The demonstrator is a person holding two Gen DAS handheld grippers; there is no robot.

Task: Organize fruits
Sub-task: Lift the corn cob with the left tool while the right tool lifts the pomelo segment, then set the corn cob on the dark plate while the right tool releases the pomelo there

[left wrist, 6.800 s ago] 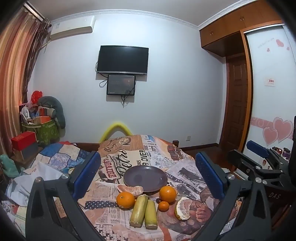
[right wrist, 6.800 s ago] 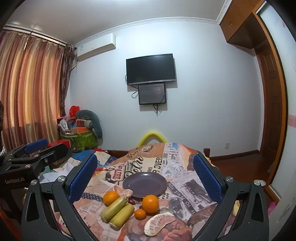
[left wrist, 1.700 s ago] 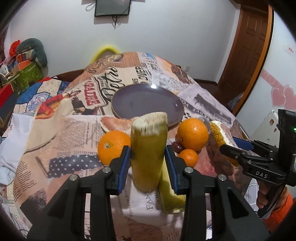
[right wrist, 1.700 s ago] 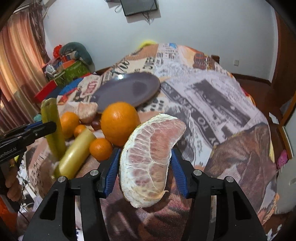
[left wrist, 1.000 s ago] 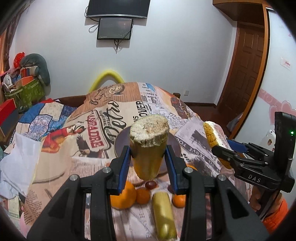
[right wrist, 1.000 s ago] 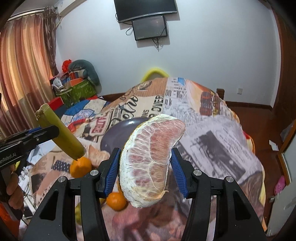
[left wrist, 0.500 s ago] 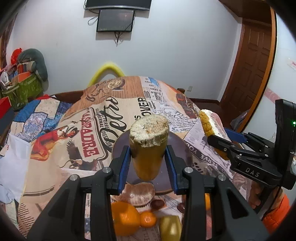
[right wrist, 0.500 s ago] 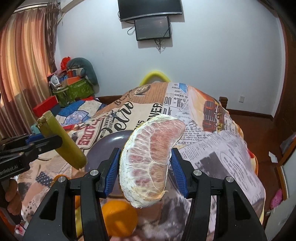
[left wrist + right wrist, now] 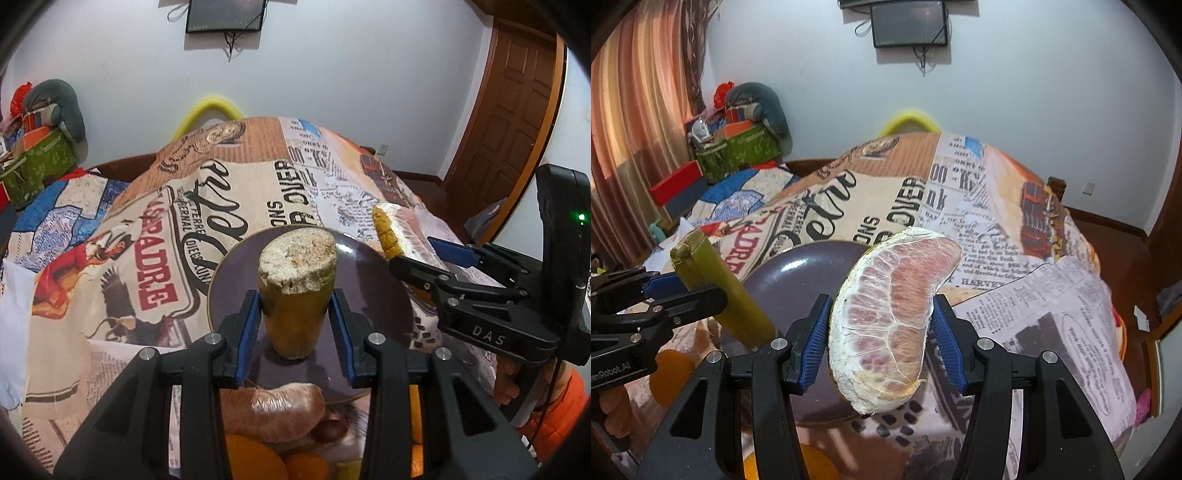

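So far nothing is parked on the plate yet. Nearest, the left claw [image 9: 295,325] is clamped on a sugarcane piece [image 9: 297,291], and the right claw [image 9: 882,343] is closed around a pomelo wedge [image 9: 890,325], both held over the purple plate [image 9: 369,280]. Oranges [image 9: 251,461] are left waiting on the bench [image 9: 110,280].

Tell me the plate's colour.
Plain dark purple-grey plate, no pattern; clearest in the right wrist view.

A newspaper-print cloth [image 9: 155,258] covers the table below a wall-mounted screen [image 9: 908,24] and striped curtain [image 9: 639,122].
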